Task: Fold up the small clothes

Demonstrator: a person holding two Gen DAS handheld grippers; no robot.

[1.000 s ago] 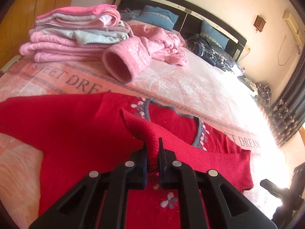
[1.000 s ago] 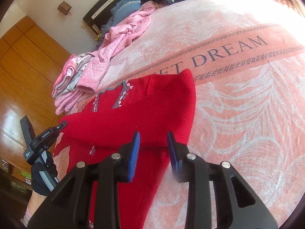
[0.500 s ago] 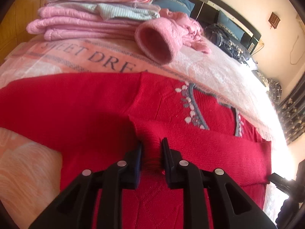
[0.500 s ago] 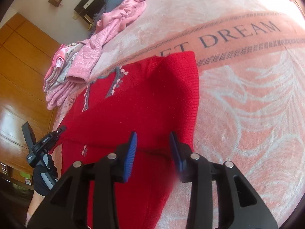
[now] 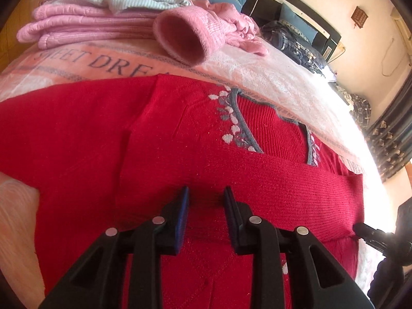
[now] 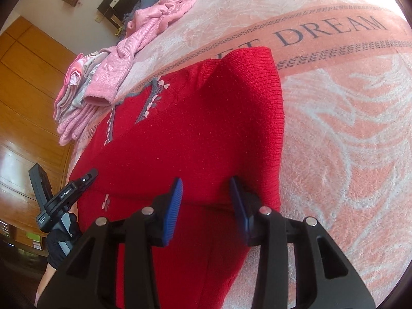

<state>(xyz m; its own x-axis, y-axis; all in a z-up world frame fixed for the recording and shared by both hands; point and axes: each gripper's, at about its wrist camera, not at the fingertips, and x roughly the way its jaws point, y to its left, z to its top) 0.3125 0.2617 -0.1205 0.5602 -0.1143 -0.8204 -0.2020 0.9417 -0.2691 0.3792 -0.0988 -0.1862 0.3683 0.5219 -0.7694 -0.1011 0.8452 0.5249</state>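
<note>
Left wrist view: left tool (image 5: 206, 197) has just let go, jaws apart over the red sweater (image 5: 180, 154); sleeve laid across. Right tool (image 6: 206, 190) hovers open too, ahead lies the next fold.

We see the sweater (image 5: 180, 134) | red knit, grey neck trim with pale leaf motifs | spread flat on the bed, neck towards the headboard | one sleeve (image 5: 270, 180) folded across the chest below the neckline, its cuff at the far side edge | other sleeve lying outstretched
</note>
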